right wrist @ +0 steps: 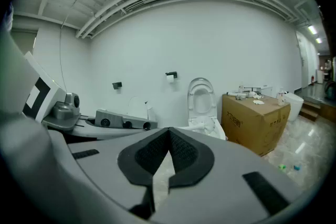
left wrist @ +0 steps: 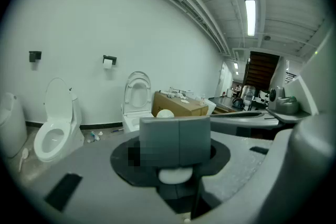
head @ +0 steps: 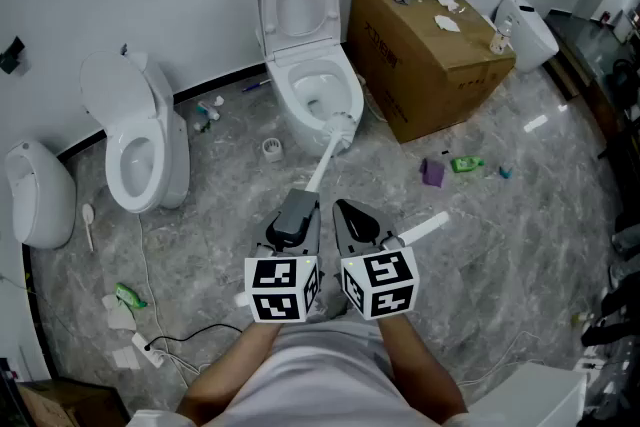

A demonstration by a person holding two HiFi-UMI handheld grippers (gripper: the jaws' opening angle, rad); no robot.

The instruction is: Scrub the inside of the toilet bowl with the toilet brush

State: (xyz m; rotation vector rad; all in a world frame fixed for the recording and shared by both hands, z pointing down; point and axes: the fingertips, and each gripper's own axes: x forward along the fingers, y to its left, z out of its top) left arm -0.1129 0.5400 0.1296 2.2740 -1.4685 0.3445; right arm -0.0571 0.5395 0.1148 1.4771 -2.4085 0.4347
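Observation:
The middle toilet [head: 300, 65] stands against the wall with its lid up; it also shows in the left gripper view as the toilet [left wrist: 135, 113] and in the right gripper view as the toilet [right wrist: 202, 113]. The toilet brush [head: 322, 163] has a white shaft, and its head lies at the bowl's front rim. My left gripper [head: 297, 200] is shut on the brush's grey handle [left wrist: 176, 139]. Just right of it, my right gripper [head: 345, 207] is shut with nothing in it, its pads [right wrist: 181, 155] meeting.
A second toilet [head: 140, 155] stands to the left, with a white fixture [head: 40, 195] beyond it. A large cardboard box [head: 430, 45] with clutter on top sits right of the middle toilet. Small litter [head: 450, 167] and a cable [head: 180, 340] lie on the marble floor.

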